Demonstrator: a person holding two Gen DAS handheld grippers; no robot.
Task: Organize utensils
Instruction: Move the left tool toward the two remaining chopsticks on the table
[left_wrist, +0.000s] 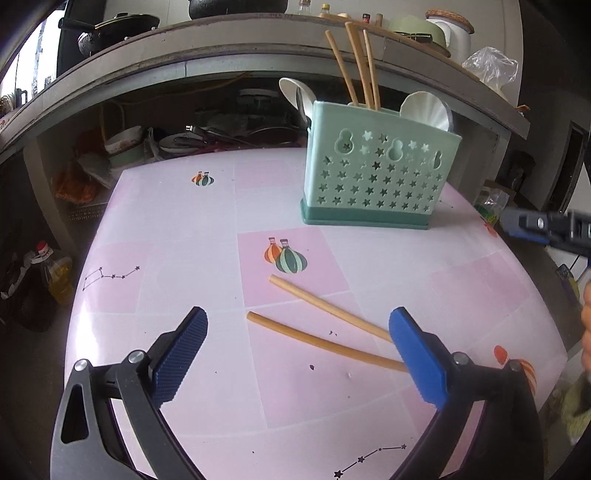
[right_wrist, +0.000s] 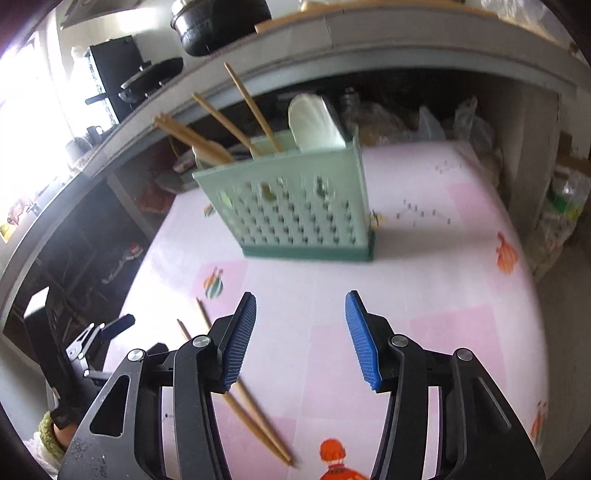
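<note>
We hold our left gripper (left_wrist: 297, 349) low over the pink table (left_wrist: 177, 221), its blue pads spread wide with nothing pressed between them. Two loose chopsticks (left_wrist: 325, 341) lie flat on the table just ahead of it, side by side at a slight angle to each other. Their far ends point toward the printed gourds, and their near ends run behind the right-hand pad (left_wrist: 415, 354), so we cannot tell whether that pad touches them.

Beyond them stands the green utensil holder (left_wrist: 376, 181), upright on its darker base, its front wall pierced with star-shaped holes. Three chopsticks (left_wrist: 356, 66) stand in its middle part, leaning a little to the left. A white spoon (left_wrist: 295, 94) sticks out at the left end and a white ribbed ladle (left_wrist: 428, 109) at the right end.

Our right gripper (right_wrist: 301, 339) hangs over a bare stretch of the table, its jaws parted about halfway and empty. In its own view, which is blurred, the loose chopsticks (right_wrist: 255, 417) lie to its left, partly under the left finger and outside the gap. The utensil holder (right_wrist: 295, 218) stands farther off, well apart from the pads. At the left edge of that view we see the left gripper (right_wrist: 110, 328) and a green knitted sleeve (right_wrist: 48, 439).

Behind the table runs a grey shelf (left_wrist: 155, 48) with a dark pan (left_wrist: 118, 27) on it.
</note>
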